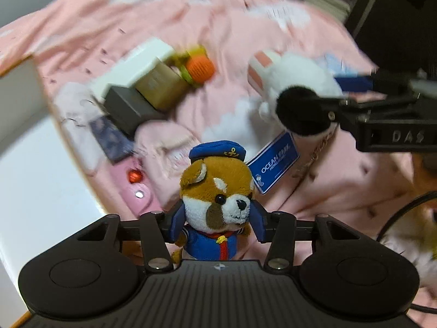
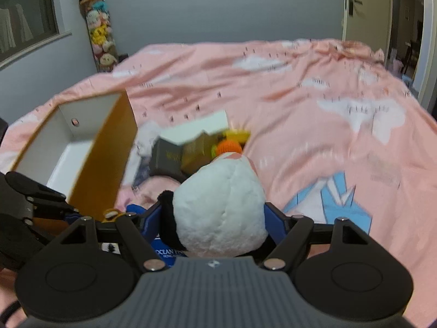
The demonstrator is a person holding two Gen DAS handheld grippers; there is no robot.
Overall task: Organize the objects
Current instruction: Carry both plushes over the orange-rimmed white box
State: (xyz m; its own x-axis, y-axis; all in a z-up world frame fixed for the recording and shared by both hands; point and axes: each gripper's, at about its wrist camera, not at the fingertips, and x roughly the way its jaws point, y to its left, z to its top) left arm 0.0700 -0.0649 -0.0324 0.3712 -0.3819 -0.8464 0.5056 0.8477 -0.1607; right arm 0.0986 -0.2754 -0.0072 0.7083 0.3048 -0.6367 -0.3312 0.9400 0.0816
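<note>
Plush dog between left tool fingers

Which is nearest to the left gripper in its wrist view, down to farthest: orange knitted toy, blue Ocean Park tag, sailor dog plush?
1. Sailor dog plush, between the left gripper's fingers.
2. Blue Ocean Park tag, just beyond, right.
3. Orange knitted toy, far back, beside the boxes.

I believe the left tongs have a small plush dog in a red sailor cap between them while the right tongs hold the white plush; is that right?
Nearly: the plush dog's sailor cap is blue, not red, as the left wrist view shows. The rest stands: it sits between the left tongs, and the right tongs hold the white plush.
</note>
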